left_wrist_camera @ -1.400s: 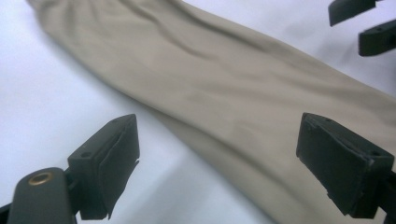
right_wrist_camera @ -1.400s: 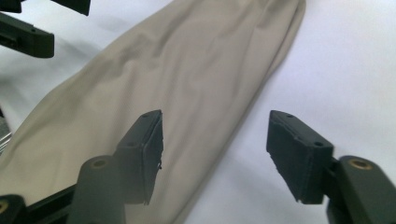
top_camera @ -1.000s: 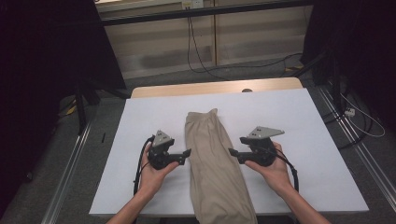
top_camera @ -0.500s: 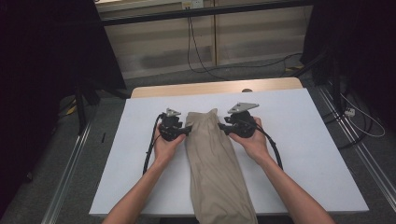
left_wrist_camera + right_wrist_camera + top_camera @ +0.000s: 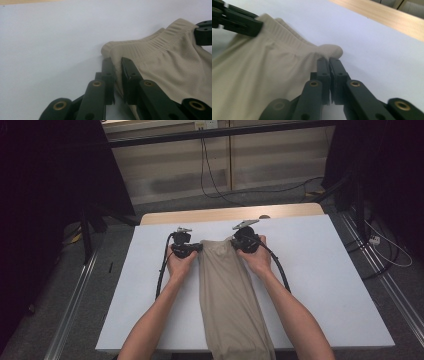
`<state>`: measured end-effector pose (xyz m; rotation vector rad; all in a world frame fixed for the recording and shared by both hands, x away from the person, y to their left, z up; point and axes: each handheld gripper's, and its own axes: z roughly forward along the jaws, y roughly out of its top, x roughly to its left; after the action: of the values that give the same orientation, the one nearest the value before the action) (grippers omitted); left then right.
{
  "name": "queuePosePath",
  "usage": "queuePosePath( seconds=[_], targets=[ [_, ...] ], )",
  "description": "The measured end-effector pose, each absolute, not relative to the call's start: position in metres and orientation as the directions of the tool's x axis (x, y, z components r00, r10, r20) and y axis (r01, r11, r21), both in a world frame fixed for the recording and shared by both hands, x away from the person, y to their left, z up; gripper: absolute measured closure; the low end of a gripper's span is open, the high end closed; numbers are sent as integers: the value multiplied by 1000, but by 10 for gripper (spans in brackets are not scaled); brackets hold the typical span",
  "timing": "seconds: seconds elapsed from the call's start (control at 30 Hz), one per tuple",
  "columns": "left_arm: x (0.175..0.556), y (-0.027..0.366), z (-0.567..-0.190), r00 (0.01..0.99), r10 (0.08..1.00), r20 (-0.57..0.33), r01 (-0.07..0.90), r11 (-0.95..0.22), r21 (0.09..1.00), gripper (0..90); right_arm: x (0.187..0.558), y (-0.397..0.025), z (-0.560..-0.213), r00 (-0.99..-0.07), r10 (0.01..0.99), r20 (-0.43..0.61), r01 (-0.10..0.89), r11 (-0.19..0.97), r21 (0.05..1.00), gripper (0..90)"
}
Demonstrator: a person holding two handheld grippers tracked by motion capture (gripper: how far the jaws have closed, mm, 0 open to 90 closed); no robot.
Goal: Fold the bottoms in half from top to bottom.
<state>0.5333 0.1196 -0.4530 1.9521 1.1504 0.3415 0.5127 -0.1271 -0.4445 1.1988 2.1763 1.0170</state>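
Note:
A long beige garment lies folded lengthwise down the middle of the white table, its ribbed waistband at the far end. My left gripper is at the waistband's left corner, my right gripper at its right corner. In the left gripper view the left gripper is shut on the garment with cloth pinched between the jaws. In the right gripper view the right gripper is shut on the garment's corner. Each view also catches the other gripper on the waistband: the right gripper, the left gripper.
White table surface stretches on both sides of the garment. A bare wooden strip runs along the table's far edge. Cables lie on the floor beyond, and metal rails flank the table.
Both grippers have travelled from the garment's mid-length sides up to its far end and now pinch the waistband corners. The garment's far end looks spread wider.

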Motion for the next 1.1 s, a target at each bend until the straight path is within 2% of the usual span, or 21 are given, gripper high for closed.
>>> queuePosePath(
  seconds=[0.07, 0.13, 0.2, 0.23, 0.37, 0.47, 0.53, 0.67, 1.0, 1.1],
  targets=[
    [532, 120, -453, 553, 816, -165, 597, -250, 763, 811, 514, -130, -448, -502, 863, -57, 535, 361, 764, 893],
    [531, 119, -452, 558, 812, -171, 591, -243, 769, 751, 514, -131, -451, -501, 862, -79, 544, 385, 745, 892],
    [529, 119, -449, 558, 811, -175, 585, -235, 776, 554, 515, -132, -451, -494, 864, -97, 551, 398, 734, 870],
    [529, 118, -446, 568, 807, -161, 565, -240, 790, 535, 515, -133, -450, -498, 863, -84, 546, 387, 743, 850],
    [533, 117, -444, 547, 822, -159, 566, -224, 793, 587, 516, -137, -436, -496, 868, -30, 522, 326, 788, 749],
    [539, 117, -453, 530, 830, -175, 594, -217, 775, 584, 520, -139, -431, -494, 870, -1, 521, 297, 801, 704],
    [540, 117, -456, 538, 824, -176, 601, -230, 765, 697, 524, -137, -432, -499, 867, 12, 529, 293, 796, 688],
    [541, 122, -457, 526, 828, -196, 628, -222, 746, 766, 531, -132, -442, -495, 868, 45, 561, 280, 779, 668],
    [541, 128, -457, 531, 820, -215, 635, -217, 741, 766, 540, -132, -461, -490, 855, 168, 630, 214, 746, 653],
    [542, 132, -456, 516, 827, -225, 645, -202, 737, 725, 539, -128, -462, -498, 855, 145, 616, 232, 753, 698]
  ],
)
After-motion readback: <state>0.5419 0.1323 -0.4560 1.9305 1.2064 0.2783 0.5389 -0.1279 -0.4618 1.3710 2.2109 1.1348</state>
